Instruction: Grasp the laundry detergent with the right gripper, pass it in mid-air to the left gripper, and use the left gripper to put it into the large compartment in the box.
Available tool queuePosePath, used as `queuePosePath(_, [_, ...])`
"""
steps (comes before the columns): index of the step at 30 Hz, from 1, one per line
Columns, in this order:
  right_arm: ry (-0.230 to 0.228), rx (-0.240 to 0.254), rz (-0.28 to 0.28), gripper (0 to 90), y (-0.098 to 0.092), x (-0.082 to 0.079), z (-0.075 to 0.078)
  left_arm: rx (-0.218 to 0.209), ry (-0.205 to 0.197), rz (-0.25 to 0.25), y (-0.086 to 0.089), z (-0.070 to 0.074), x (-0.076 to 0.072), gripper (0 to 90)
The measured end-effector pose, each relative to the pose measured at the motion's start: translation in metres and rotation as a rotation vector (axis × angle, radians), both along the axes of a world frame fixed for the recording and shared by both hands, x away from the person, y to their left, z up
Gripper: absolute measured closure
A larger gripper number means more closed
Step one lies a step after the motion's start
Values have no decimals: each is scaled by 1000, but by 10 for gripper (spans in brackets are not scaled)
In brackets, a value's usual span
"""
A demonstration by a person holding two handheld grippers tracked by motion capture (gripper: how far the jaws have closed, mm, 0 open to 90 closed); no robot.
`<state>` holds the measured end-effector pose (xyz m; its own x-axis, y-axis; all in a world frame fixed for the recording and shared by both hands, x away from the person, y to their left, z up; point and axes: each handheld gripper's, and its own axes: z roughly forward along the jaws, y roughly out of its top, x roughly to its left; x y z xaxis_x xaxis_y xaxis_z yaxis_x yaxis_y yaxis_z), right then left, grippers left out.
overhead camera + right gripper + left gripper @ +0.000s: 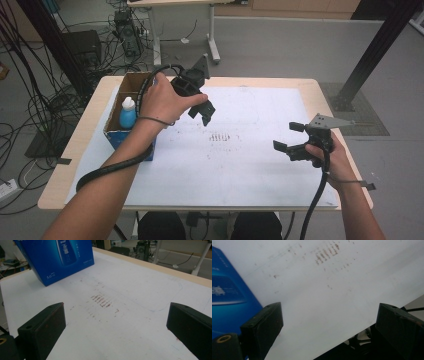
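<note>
High view, from left to right: at the left of the frame a blue cardboard box point(131, 112) stands open-topped on the white sheet point(240, 165) that covers the desk point(65, 165). Inside it, in its lower compartment, a blue bottle point(128, 115) with a white cap stands upright. Just right of the box, the left hand point(162, 100) holds the left hand-held gripper point(200, 113) above the sheet, its jaws spread apart and pointing down toward the middle of the frame, with nothing between them. Near the centre of the sheet lies a small patch of reddish-brown marks point(220, 136). Further right, well apart from the box, the right hand point(334, 159) holds the right hand-held gripper point(288, 136) low over the sheet, jaws released and wide, pointing toward the left of the frame and gripping nothing.

Left gripper view: the box point(229, 295) fills the left edge as a blue wall, just beside the left jaw; the marks point(327, 253) sit at the top centre on the sheet point(324, 302); both jaws stand far apart over bare sheet.

Right gripper view: the box point(56, 258) stands at the upper left, the marks point(101, 301) lie in the middle between the parted jaws, and the desk's wooden edge point(160, 267) runs across the upper right.
</note>
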<state>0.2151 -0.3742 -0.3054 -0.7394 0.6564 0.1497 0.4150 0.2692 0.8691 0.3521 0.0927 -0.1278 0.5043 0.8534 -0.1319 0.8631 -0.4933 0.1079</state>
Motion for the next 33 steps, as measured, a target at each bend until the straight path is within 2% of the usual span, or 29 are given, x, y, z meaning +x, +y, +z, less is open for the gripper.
queuePosePath(5, [39,-54,-1,21,8,7,12,1,-6,-18,-10,-12,-7,79])
queuePosePath(9, [61,-83,1,21,11,13,18,4,-6,-39,-20,-28,-15,79])
queuePosePath(17, [93,-135,-1,22,15,22,27,-7,12,-57,-28,-58,-24,80])
queuePosePath(19, [98,-139,0,22,15,23,27,-4,10,-62,-30,-62,-25,80])
queuePosePath(20, [109,-148,-10,23,16,25,28,-10,13,-67,-32,-69,-27,80])
queuePosePath(25, [126,-159,-17,23,17,29,28,-7,18,-71,-37,-79,-29,81])
queuePosePath(28, [131,-168,-20,23,19,30,28,-18,35,-73,-37,-90,-29,81])
queuePosePath(33, [136,-180,-18,23,21,32,29,-18,43,-73,-38,-96,-29,81])
